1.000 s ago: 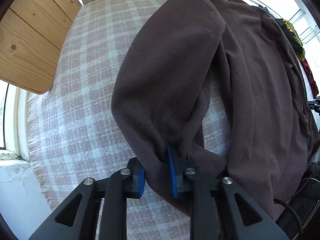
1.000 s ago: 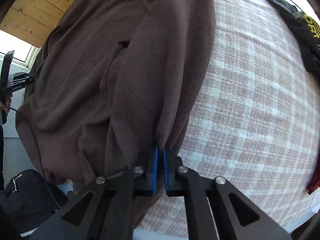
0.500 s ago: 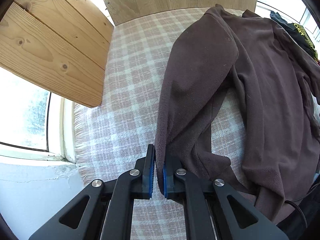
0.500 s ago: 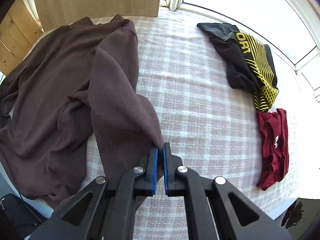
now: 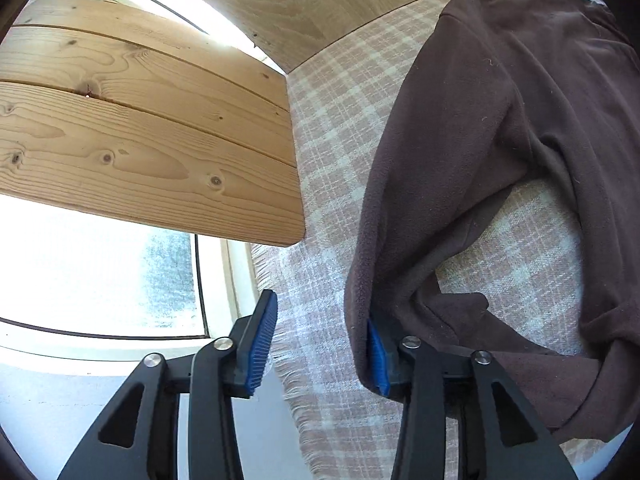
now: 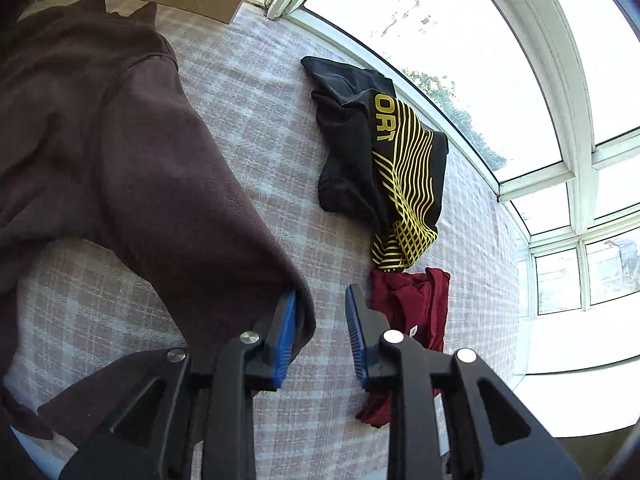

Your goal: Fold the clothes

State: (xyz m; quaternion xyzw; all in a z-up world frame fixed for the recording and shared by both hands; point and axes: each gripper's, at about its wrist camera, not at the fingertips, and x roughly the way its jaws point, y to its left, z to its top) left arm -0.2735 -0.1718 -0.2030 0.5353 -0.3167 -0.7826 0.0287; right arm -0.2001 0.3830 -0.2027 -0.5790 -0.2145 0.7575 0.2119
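Brown fleece, a soft long-sleeved sweater [image 5: 500, 128], lies spread on the pink-and-white checked blanket [image 5: 340, 128]. The left gripper [image 5: 320, 344] has just been opening: its jaws stand partly apart, one sleeve's end draped against the right blue pad only. The right gripper [image 6: 320, 332] has likewise just been opening, its jaws partly apart, the other sleeve's cuff resting against its left pad. Beyond the sweater on the blanket lie a black garment with yellow stripes [image 6: 384, 160] and a dark red garment [image 6: 416, 304].
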